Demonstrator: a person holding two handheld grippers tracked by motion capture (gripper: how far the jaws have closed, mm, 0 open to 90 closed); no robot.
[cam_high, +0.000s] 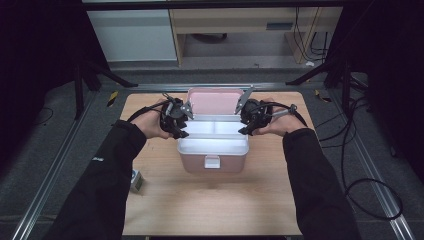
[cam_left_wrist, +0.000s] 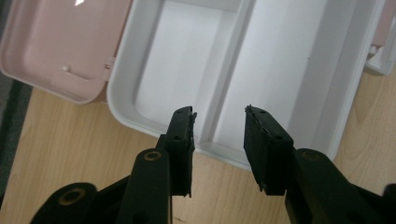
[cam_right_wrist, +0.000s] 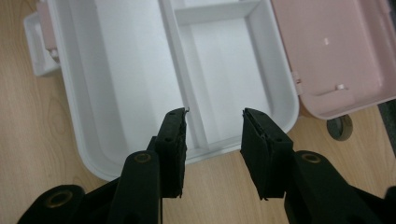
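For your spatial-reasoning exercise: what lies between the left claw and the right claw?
In the high view, the open pink box with its white tray lies between the left claw and the right claw, one at each end.

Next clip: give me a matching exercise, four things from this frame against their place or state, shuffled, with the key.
Things:
1. pink hinged plastic lid
2. white divided plastic tray
3. small green-and-white carton
4. left gripper

Places or states:
A. open, over the tray's end edge
B. on the wooden table's left side, beside the person's sleeve
C. swung open, standing behind the box
D. sitting in the box, nothing in its compartments

Pairs: 1-C, 2-D, 3-B, 4-A
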